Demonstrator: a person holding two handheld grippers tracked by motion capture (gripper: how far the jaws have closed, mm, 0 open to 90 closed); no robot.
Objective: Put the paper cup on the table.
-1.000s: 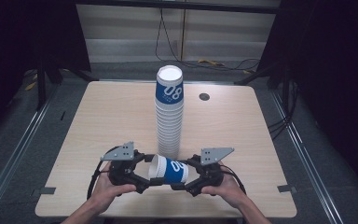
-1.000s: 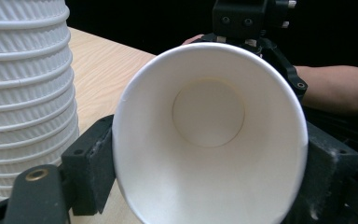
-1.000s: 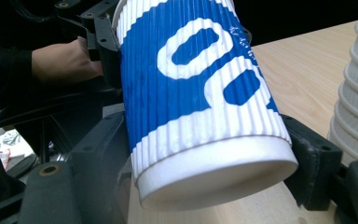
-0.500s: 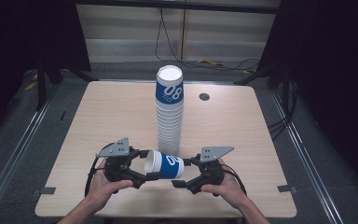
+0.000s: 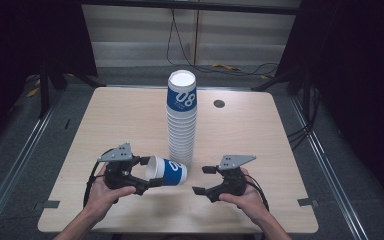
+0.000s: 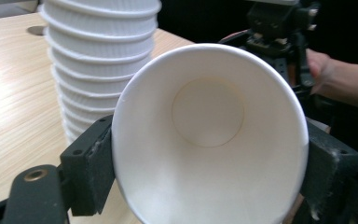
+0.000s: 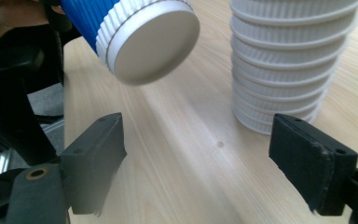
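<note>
A white paper cup with a blue ribbed sleeve (image 5: pixel 169 171) lies on its side in the air, low over the table's front. My left gripper (image 5: pixel 150 171) is shut on its rim; in the left gripper view the pads (image 6: pixel 93 163) press both sides of the open mouth (image 6: pixel 209 140). My right gripper (image 5: pixel 200 180) stands open a short way from the cup's base (image 7: pixel 149 44). Its jaws have just been opening and nothing is between them (image 7: pixel 198 154). A tall stack of the same cups (image 5: pixel 182 120) stands upright just behind.
The wooden table (image 5: pixel 280 145) has a small dark round hole (image 5: pixel 219 104) at the back right. Its front edge lies just under my hands. Metal rails and cables run on the floor to both sides and behind.
The right gripper has opened and let go of the cup's base. The left gripper has carried the cup to the left, leaving a gap between the cup and the right gripper.
</note>
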